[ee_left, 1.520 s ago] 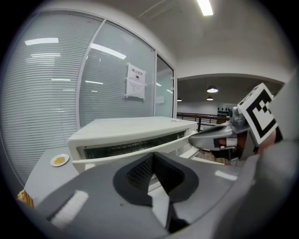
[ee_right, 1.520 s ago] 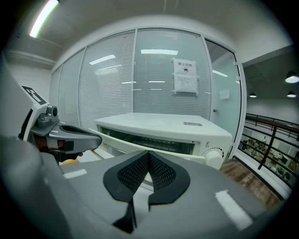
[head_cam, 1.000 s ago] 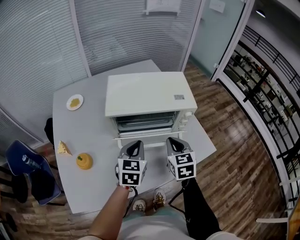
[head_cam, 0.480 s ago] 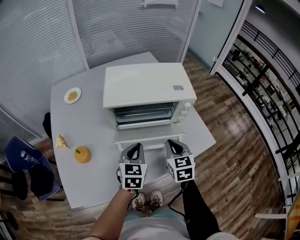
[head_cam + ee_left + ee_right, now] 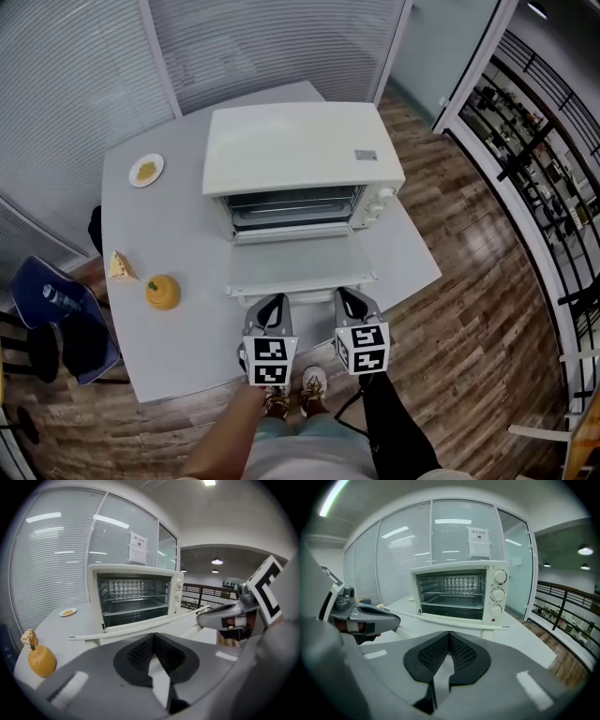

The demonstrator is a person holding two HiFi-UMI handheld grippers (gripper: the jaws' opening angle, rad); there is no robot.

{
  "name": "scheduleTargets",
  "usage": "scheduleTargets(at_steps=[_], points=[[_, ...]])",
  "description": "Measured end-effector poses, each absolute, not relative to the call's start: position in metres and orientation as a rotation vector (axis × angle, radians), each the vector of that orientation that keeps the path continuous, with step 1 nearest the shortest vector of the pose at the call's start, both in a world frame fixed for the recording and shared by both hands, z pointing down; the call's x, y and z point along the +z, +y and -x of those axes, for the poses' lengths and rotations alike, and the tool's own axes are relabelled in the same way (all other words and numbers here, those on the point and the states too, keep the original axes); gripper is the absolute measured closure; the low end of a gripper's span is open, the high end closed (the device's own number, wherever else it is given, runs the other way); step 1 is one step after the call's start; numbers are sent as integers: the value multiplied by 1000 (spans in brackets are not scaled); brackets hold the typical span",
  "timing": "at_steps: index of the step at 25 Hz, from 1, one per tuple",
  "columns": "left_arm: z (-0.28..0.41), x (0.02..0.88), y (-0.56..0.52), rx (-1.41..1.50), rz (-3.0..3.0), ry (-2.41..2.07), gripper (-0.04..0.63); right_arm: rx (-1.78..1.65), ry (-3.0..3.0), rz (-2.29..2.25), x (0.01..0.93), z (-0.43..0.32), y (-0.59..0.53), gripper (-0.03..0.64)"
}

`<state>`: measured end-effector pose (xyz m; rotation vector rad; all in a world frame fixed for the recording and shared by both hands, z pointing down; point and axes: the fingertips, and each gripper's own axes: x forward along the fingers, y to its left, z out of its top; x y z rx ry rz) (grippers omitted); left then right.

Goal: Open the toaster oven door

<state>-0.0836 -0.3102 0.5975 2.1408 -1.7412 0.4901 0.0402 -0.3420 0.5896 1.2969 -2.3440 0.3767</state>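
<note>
Head view: one toaster oven (image 5: 300, 155), door (image 5: 298, 267) open; left tongs (image 5: 271, 306), right tongs (image 5: 349, 299) closed.

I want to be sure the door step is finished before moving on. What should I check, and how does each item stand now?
1. Toaster oven door lowered flat: ok.
2. Rack inside the toaster oven in plain sight, nothing seen on it: ok.
3. Left gripper off the door, shut, holding nothing: ok.
4. Right gripper off the door, shut, holding nothing: ok.
5. Orange object and plate stand apart from the door: ok.
6. Oven heat or power: cannot tell.
</note>
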Motion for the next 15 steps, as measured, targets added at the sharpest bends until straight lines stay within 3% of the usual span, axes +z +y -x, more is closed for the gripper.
scheduleTargets(at_steps=[15], points=[[79,662,-289,532,-2067,-1720,538,478,-2277,-1385,654,-49,-326,614]])
